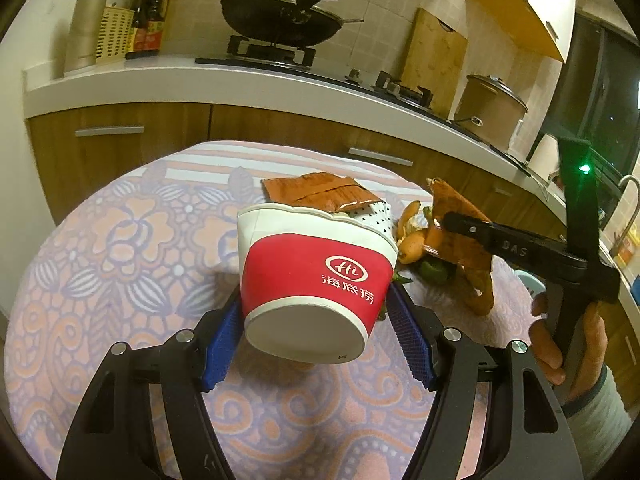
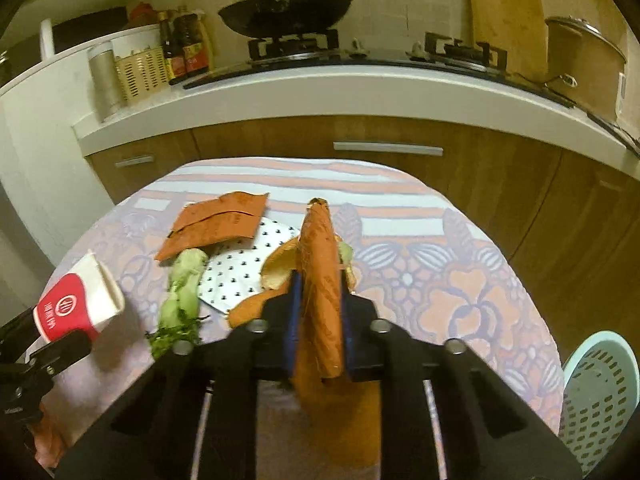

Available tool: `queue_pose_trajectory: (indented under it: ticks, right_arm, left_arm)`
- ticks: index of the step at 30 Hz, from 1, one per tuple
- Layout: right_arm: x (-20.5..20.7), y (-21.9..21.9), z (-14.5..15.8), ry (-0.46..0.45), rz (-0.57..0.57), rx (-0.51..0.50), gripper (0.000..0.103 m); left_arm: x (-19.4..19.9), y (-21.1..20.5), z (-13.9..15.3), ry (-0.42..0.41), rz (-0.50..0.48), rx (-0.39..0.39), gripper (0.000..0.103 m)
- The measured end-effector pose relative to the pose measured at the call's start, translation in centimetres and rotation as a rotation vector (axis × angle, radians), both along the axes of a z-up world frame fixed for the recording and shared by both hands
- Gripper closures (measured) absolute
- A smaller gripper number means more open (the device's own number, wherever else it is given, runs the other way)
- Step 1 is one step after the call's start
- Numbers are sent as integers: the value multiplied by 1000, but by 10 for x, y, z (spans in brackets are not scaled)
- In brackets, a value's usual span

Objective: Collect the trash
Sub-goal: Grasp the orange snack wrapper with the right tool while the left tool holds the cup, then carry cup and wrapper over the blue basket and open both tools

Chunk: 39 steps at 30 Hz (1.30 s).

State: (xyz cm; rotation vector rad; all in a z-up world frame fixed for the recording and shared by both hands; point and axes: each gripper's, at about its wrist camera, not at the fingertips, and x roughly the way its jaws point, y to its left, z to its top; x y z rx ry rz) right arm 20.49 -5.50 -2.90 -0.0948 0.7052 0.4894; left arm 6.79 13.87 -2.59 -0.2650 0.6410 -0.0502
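Note:
My left gripper (image 1: 316,320) is shut on a red and white paper cup (image 1: 312,280), held tilted above the flowered tablecloth (image 1: 120,260); the cup also shows in the right wrist view (image 2: 76,304). My right gripper (image 2: 320,292) is shut on a crumpled orange wrapper (image 2: 320,280), lifted off the table; the wrapper also shows in the left wrist view (image 1: 460,244). On the cloth lie another orange wrapper (image 2: 220,226), a white dotted paper (image 2: 240,276), a green vegetable scrap (image 2: 182,292) and orange peel (image 2: 278,266).
A pale blue perforated basket (image 2: 600,396) stands at the table's right side. Behind the table runs a counter (image 2: 320,92) with wooden cabinets, a hob with a wok (image 1: 280,20), bottles (image 2: 186,48) and a cooker pot (image 1: 492,108).

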Motion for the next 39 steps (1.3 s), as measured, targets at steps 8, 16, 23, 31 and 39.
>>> queue_pose_trajectory:
  ticks: [8,16,23,31,39]
  right_arm:
    - [-37,-17,35,-79,12,51,95]
    - [-64,-65,53,-101,-75,49,95]
    - [-78,-135,56,-98,-209,60,95]
    - [-91,-224,58,-124,-367,124,95]
    - [-97,-303,42,-109,-506,202,95]
  left_arm:
    - [-7,-14,14,-42,0,37,36]
    - [-5,-72,47,-99,-86,70,36]
    - [12,-141,59,-120,-194,61,36]
    - [33,-229,60,-117,-343,61,36]
    - [60,-295,48,-77,-430,61,36]
